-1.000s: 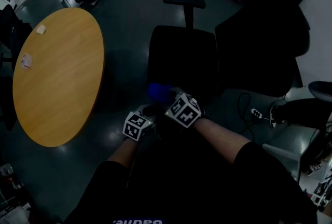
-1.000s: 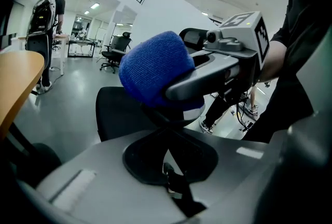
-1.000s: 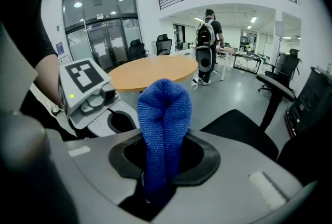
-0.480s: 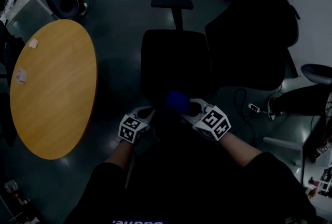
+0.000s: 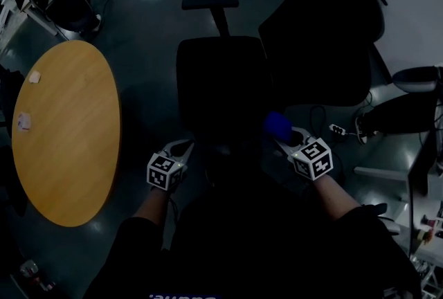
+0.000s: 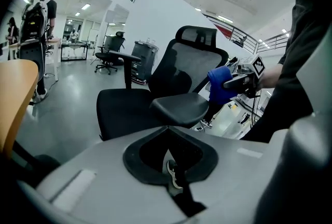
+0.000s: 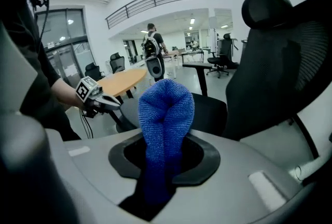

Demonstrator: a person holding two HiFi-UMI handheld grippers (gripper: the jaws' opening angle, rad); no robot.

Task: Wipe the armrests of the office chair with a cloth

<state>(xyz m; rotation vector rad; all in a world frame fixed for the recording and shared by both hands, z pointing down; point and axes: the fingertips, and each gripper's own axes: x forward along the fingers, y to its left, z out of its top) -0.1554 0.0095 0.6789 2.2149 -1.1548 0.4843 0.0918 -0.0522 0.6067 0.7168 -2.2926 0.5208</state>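
A black office chair (image 5: 221, 83) stands in front of me, headrest at the far end. My right gripper (image 5: 282, 136) is shut on a folded blue cloth (image 5: 277, 126) at the chair's right side. In the right gripper view the cloth (image 7: 166, 109) sticks up between the jaws, with an armrest (image 7: 199, 66) behind it. My left gripper (image 5: 184, 147) hangs at the chair's left front with its jaws shut and nothing in them. In the left gripper view an armrest pad (image 6: 179, 108) lies just beyond the jaws, and the cloth (image 6: 220, 85) shows farther off.
A round wooden table (image 5: 66, 131) stands to the left. A second dark chair (image 5: 325, 34) is close on the right, with cables (image 5: 339, 131) on the floor beside it. A person with a backpack (image 6: 39, 15) stands in the background.
My right gripper has carried the blue cloth from the chair's left front across to its right side. The left gripper has stayed near the left front.
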